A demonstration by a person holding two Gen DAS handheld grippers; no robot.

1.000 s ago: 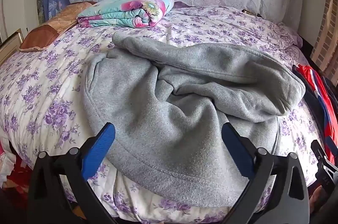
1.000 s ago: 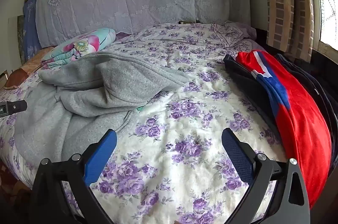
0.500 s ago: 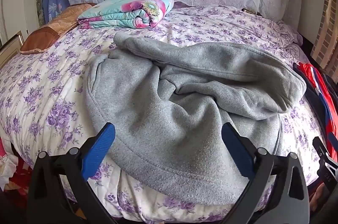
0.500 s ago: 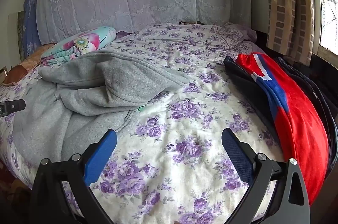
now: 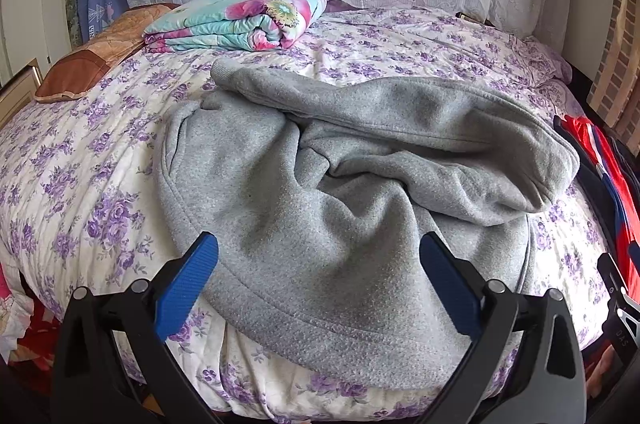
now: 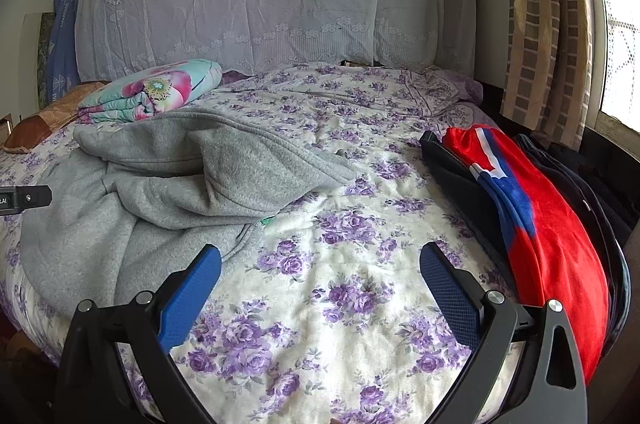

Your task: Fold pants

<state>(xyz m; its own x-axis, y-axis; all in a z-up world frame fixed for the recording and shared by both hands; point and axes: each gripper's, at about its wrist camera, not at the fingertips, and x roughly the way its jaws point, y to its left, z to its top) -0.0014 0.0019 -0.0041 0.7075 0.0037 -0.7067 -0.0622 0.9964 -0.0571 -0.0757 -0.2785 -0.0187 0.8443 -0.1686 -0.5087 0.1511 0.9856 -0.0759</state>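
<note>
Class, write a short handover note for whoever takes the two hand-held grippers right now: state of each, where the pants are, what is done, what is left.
Left hand-held gripper: open, empty, hovering over the near edge of the gray pants.
Right hand-held gripper: open, empty, over bare floral bedspread, pants to its left.
Pants: crumpled in a heap on the bed, one part flopped across the top.
Done: nothing folded yet.
Left: grasp, spread flat, fold.
Red and blue garment lies at the bed's right edge.

You are in a home bedroom: a bed [image 6: 360,284] with a purple-flowered sheet, a lace-draped headboard [image 6: 260,4] at the far end, a folded quilt [image 5: 240,18] far left, and a curtained window [image 6: 548,24] on the right.
</note>
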